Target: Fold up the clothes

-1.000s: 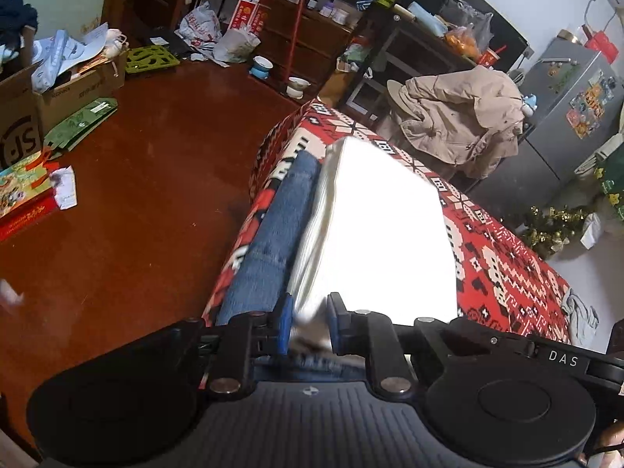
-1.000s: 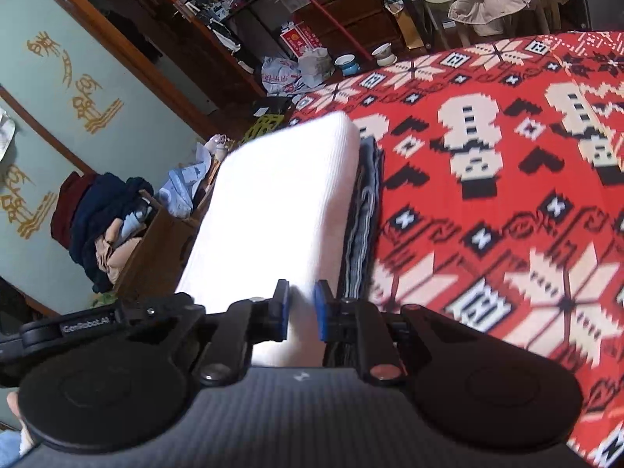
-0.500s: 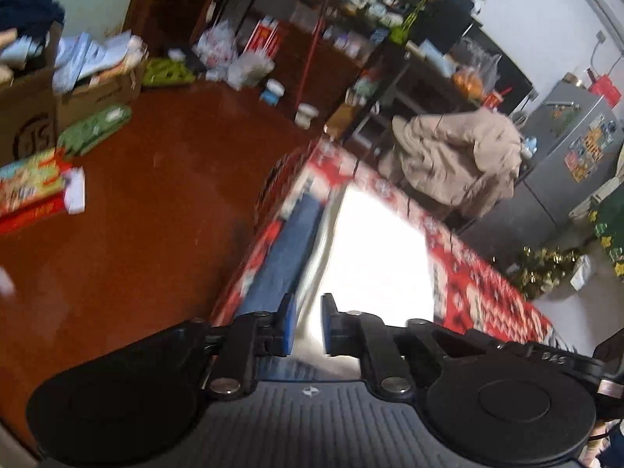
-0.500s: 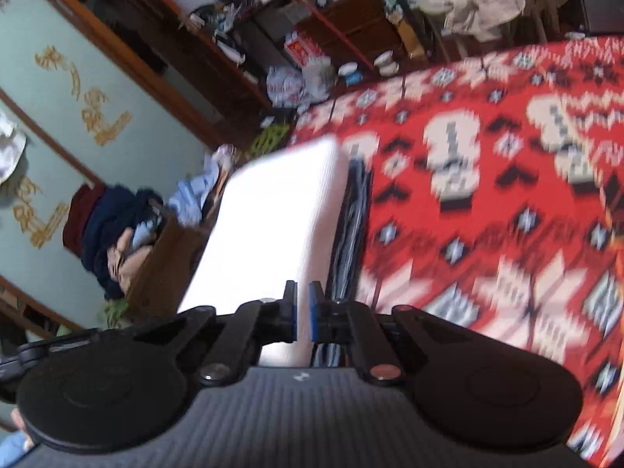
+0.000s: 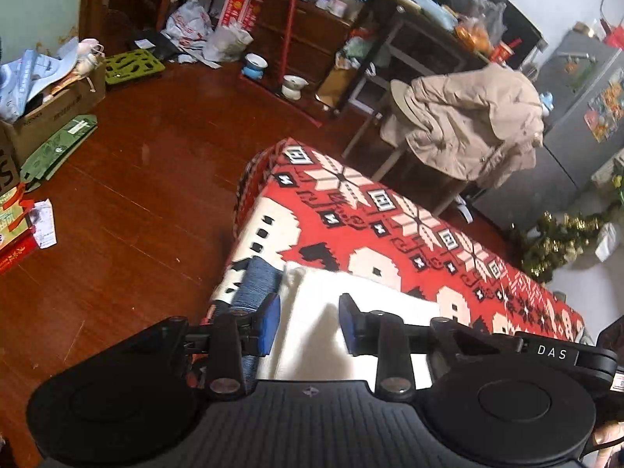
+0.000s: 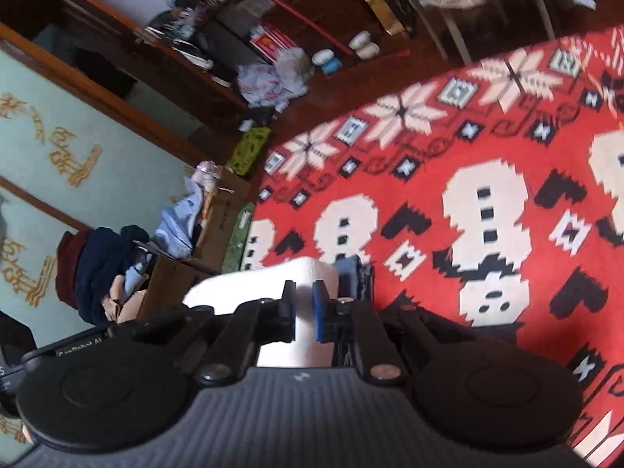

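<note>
White cloth point(image 5: 351, 312), already folded flat, lay beside folded jeans point(image 5: 255, 280) at the patterned bed's point(image 5: 390, 214) corner. The left gripper point(image 5: 308, 321) hovered over it, jaws parted and empty; the right gripper point(image 6: 303, 310) looked nearly closed, its hold uncertain. Little seemed left.

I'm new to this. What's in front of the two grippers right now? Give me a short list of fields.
surface: red patterned blanket
garment on top: folded white cloth
garment beside it: folded blue jeans
left gripper: open, over the white cloth
right gripper: nearly closed, white cloth between its fingers, grip unclear
background: beige coat on a chair
</note>
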`<state>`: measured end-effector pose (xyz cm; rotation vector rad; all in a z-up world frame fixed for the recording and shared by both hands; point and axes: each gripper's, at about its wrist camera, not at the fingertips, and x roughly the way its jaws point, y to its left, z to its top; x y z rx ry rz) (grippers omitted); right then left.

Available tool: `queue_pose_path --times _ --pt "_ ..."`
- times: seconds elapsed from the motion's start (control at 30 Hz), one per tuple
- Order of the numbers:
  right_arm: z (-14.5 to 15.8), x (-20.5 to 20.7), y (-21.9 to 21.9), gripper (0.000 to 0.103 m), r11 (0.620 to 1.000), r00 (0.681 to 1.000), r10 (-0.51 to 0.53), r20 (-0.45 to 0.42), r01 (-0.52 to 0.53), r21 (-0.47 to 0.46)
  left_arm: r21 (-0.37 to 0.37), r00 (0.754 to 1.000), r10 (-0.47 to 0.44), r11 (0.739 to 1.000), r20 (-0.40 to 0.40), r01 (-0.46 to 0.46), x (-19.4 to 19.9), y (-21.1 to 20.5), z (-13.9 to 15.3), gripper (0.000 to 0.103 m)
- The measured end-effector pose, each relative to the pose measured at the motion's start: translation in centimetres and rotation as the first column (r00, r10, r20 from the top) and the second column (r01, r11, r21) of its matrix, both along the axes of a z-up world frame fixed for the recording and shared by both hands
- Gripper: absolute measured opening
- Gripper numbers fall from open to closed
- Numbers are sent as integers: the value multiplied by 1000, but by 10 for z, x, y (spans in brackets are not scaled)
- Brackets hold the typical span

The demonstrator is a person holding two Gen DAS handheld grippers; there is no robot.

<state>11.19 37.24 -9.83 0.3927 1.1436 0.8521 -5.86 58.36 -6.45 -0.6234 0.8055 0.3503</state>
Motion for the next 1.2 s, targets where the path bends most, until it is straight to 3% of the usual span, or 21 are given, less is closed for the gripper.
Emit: queue_pose_path --times 0.37,0.77,1.0,1.2 --pt "-5 -48 -18 15 1000 1000 27 2 -27 -13 -55 999 10 998 32 -8 -37 -15 -8 25" --pt "-3 -116 -65 16 994 992 108 -69 -108 2 -62 998 36 998 43 -33 -109 -55 7 25" --pt "32 -156 -97 18 981 979 191 69 -188 -53 -11 998 52 999 28 -52 -151 -101 29 37" --pt "68 -185 -131 26 965 940 250 232 -222 -137 52 997 72 996 40 -74 -177 -151 54 51"
